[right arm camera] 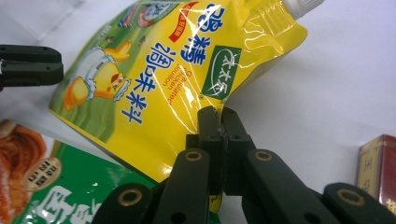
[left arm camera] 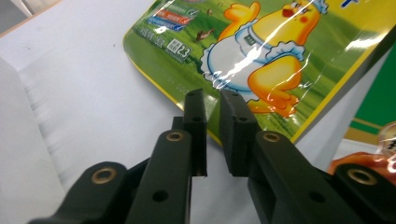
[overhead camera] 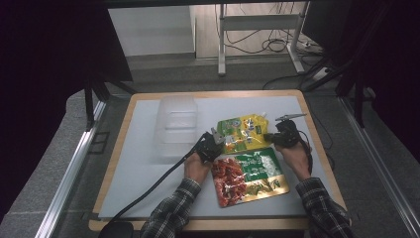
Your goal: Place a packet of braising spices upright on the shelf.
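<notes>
A yellow-green spouted pouch (overhead camera: 242,131) printed with a cartoon chick lies flat at the table's middle right. My right gripper (overhead camera: 274,136) holds its right edge; in the right gripper view the jaws (right arm camera: 218,112) are pressed together on the yellow pouch (right arm camera: 154,79) below its white cap. My left gripper (overhead camera: 216,135) sits at the pouch's left edge. In the left gripper view its jaws (left arm camera: 212,95) stand a narrow gap apart, with the edge of the pouch (left arm camera: 261,60) right at the tips.
A red and green food pouch (overhead camera: 250,176) lies just in front of the yellow one. A clear plastic container (overhead camera: 177,124) stands at the back left of the white mat (overhead camera: 138,163). A red box (right arm camera: 378,163) sits to the right of my right gripper.
</notes>
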